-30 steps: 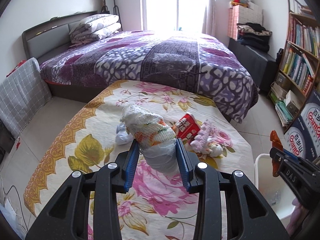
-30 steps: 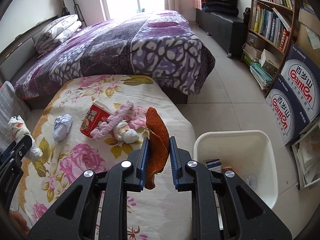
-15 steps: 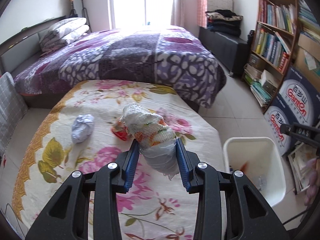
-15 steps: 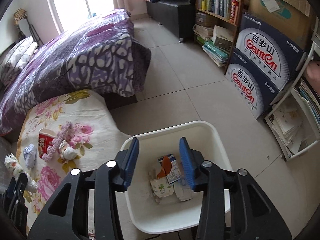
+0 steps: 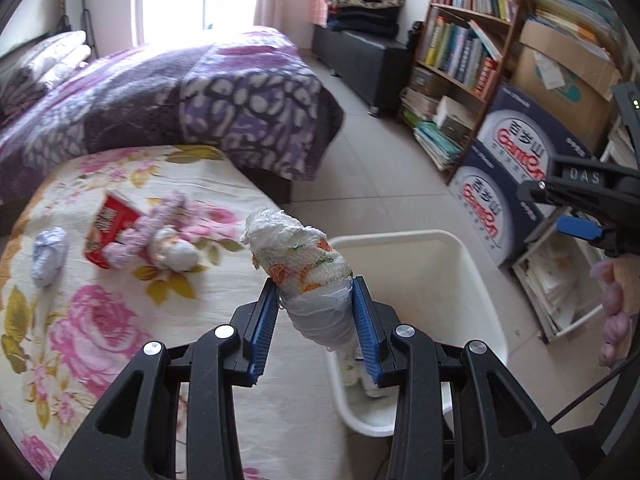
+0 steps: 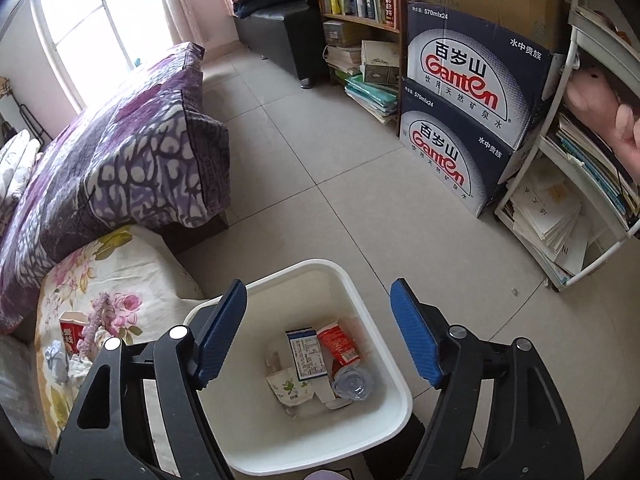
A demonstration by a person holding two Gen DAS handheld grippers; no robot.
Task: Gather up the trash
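Left wrist view: left tool (image 5: 316, 316) is clamped on a rolled wad of trash (image 5: 308, 276), white tissue/cloth with orange and green print at the top, grey plastic wrap around the lower half. Blue pads press on both sides. The wad sits over the near edge of the white bin (image 5: 476, 280), between the surface and the bin.

Right wrist view: right tool (image 6: 318, 332) is above the white bin (image 6: 372, 292), jaws opening, nothing between them. In the bin: a blue-white carton (image 6: 306, 354), a red packet (image 6: 340, 344), a printed paper cup (image 6: 290, 388), a clear lid (image 6: 354, 384).

Surface (image 5: 120, 320): low, covered in a floral cloth with pink roses. On it lie a red snack box (image 5: 106, 232), a pinkish fuzzy item (image 5: 160, 232) touching the box, and a pale blue crumpled ball (image 5: 48, 256) apart to the left.

Room: bed with purple patterned blanket (image 5: 180, 108) behind the surface, tiled floor (image 6: 340, 200), bookshelf (image 5: 460, 48), two stacked Ganten boxes (image 6: 468, 120), white wire rack with papers (image 6: 568, 220).

Versus one second ago: right tool then pinched an orange-brown peel-like scrap over the surface; now it is empty over the bin. Left tool has the same grip on the wad, but the view has swung from over the surface to the bin's edge.
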